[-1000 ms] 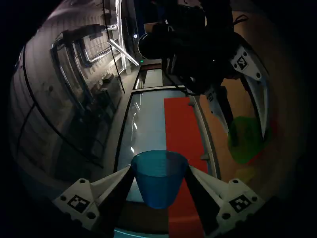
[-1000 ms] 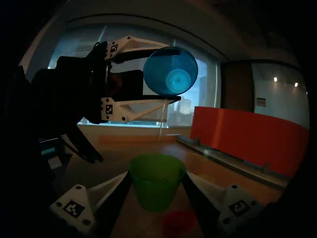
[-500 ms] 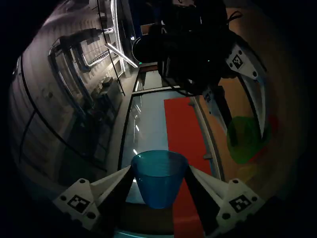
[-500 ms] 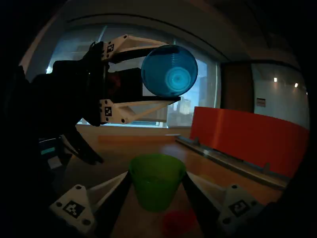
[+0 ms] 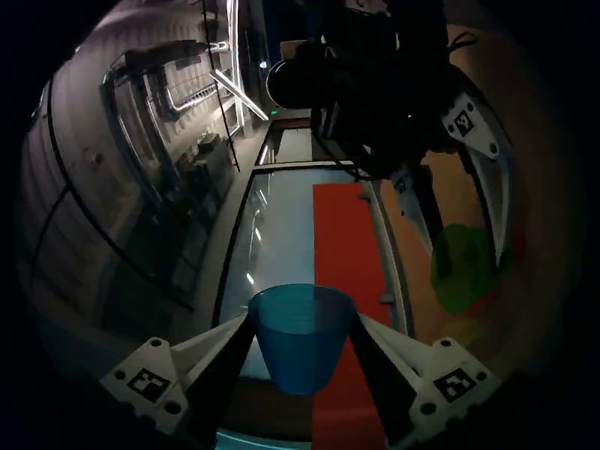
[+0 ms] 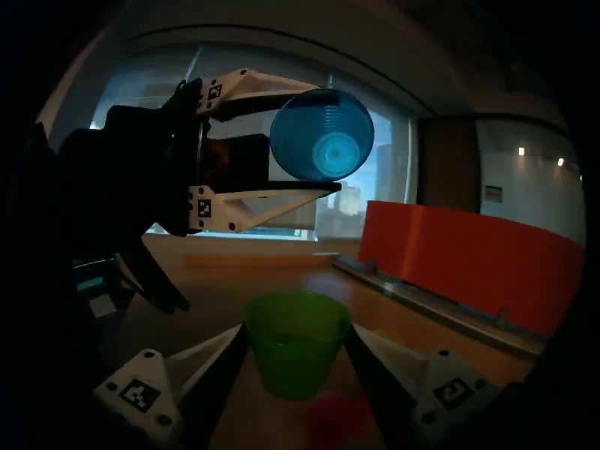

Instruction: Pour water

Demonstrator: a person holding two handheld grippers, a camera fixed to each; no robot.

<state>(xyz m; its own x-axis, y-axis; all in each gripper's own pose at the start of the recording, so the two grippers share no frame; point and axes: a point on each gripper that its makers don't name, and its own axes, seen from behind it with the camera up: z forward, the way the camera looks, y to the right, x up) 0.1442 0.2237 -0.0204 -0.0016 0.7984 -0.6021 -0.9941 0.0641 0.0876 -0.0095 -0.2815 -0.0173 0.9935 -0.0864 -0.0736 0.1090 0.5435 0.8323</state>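
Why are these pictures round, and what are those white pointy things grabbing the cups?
A person holds two hand tools, each with a two-finger claw and a little fisheye camera, so the pictures look round. One picture looks along the left claw, squeezing a blue cup. The other looks along the right claw, squeezing a green cup over a wooden table. There the blue cup is tipped sideways, higher than the green one, for pouring.
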